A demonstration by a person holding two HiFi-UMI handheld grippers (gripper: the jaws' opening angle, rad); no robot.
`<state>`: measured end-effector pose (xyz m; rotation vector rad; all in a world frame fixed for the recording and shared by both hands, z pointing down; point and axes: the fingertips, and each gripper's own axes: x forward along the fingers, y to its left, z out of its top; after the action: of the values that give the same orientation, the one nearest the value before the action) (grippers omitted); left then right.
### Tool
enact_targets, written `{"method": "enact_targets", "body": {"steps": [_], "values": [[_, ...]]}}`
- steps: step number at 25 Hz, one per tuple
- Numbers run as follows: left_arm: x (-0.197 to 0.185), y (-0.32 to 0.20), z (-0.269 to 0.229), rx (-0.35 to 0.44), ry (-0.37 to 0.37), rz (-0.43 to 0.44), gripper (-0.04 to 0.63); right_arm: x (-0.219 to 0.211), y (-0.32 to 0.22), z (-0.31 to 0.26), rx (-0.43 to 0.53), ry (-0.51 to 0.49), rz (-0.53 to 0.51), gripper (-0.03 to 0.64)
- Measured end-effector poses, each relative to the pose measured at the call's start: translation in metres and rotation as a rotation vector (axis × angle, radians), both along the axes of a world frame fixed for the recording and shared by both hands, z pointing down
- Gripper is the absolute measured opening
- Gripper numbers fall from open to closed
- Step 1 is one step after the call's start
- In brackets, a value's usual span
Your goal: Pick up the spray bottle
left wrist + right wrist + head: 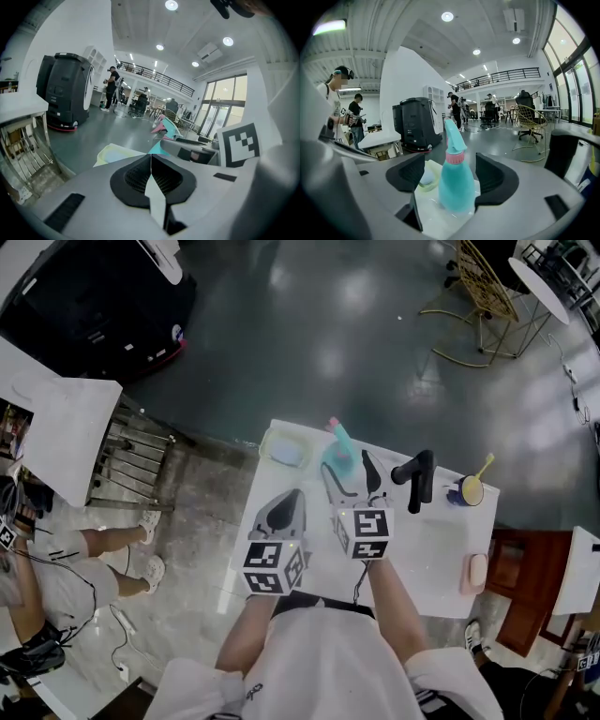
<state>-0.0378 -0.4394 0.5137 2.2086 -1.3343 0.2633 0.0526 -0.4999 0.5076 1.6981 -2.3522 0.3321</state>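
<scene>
while right claw (452, 174) gapes, glossy teal spray bottle (454, 187) stands between

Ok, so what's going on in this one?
A person stands at a white table with a gripper in each hand. The right gripper is open and lined up on the teal spray bottle, which stands upright in the gap between its jaws, not gripped yet. The left gripper is shut and empty, held alongside.
</scene>
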Motion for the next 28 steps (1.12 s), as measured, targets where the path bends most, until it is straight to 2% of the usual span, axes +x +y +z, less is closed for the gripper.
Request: {"method": "enact_targets", "body": {"steps": [12,18,28], "values": [[0.009,-0.008,0.019,-0.038,-0.035,0.005,0.026,-0.004,-0.027,0.029,-0.015,0.048,-0.062,0.328],[-0.005,-0.015,0.033,-0.098,-0.041,-0.079,0.026,-0.010,-0.038,0.039,-0.016,0.076,-0.104,0.330],[0.003,-0.014,0.037,-0.094,-0.065,-0.036,0.026,-0.011,-0.048,0.045,0.010,0.128,-0.114,0.328]]}}
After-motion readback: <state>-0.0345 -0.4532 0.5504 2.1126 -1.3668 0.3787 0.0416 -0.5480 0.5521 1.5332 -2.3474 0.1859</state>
